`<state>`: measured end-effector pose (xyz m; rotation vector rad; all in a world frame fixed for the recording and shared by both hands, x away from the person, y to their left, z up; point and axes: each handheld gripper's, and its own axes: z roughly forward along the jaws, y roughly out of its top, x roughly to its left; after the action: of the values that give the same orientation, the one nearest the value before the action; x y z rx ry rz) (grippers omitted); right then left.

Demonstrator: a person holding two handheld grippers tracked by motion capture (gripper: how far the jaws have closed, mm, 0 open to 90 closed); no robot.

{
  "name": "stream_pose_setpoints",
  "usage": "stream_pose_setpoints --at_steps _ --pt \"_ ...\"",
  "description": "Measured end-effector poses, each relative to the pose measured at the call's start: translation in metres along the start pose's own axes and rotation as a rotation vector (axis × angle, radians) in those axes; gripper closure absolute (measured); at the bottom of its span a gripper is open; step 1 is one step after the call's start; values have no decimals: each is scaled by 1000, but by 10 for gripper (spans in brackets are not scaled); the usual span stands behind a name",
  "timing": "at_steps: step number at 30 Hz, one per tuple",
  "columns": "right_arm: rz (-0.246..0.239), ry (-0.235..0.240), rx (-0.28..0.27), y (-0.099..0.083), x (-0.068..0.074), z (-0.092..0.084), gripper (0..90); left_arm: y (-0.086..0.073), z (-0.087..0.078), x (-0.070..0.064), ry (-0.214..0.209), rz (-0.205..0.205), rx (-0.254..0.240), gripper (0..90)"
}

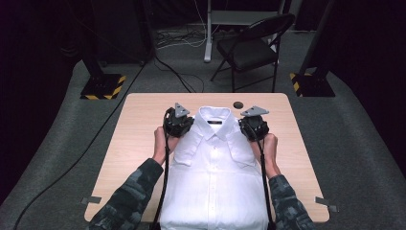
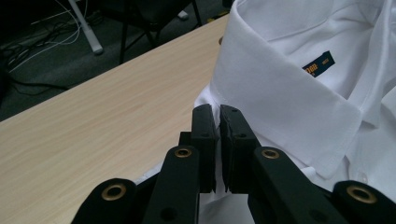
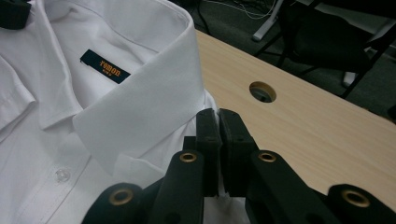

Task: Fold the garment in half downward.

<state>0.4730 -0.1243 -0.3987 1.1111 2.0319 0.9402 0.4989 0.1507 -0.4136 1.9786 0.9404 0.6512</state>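
Pinching the white dress shirt (image 1: pixel 214 167) at its shoulders, left gripper (image 2: pixel 217 122) and right gripper (image 3: pixel 218 125) hold soft, light cloth; the seams beside the collar give the firmest hold.

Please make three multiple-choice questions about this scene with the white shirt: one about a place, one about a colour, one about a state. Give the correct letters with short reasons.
1. Where does the left tool grip the shirt?
A. at the hem
B. at the shoulder beside the collar
C. at a cuff

2. What colour is the neck label?
A. dark with orange letters
B. red
C. white

3. How do the right tool's jaws stand?
A. wide open
B. shut on shirt fabric
C. shut on nothing

Answers: 1 B, the left gripper view shows its jaws pinching fabric below the collar. 2 A, the right gripper view shows orange print on dark cloth. 3 B, white fabric sits between the closed jaws.
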Motion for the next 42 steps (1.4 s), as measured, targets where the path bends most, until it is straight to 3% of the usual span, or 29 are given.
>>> stream_pose_setpoints --at_steps 15,20,25,28,33,37,39,40,42 --pt "-46 -68 -22 34 -9 1 874 29 3 14 52 20 -30 851" --pt "-73 -99 -24 53 -16 10 877 49 10 25 79 12 -30 854" --pt "-52 -94 -60 69 -23 2 877 64 -1 25 32 11 -45 855" --pt "-39 -64 -67 60 -24 -12 875 55 -13 16 -9 26 -39 855" --pt "-45 -8 -61 24 -14 -36 872 26 -31 -8 -56 70 -25 854" --pt "-71 44 -24 -12 2 -57 862 -5 -49 -25 -152 75 -5 828" --pt "-77 104 6 -29 9 -70 770 -19 -61 -31 -233 67 7 713" --pt "-77 128 14 -37 12 -77 738 -25 -68 -33 -254 61 -3 654" --pt "-54 187 26 -51 12 -91 629 -33 -80 -32 -289 28 -30 628"
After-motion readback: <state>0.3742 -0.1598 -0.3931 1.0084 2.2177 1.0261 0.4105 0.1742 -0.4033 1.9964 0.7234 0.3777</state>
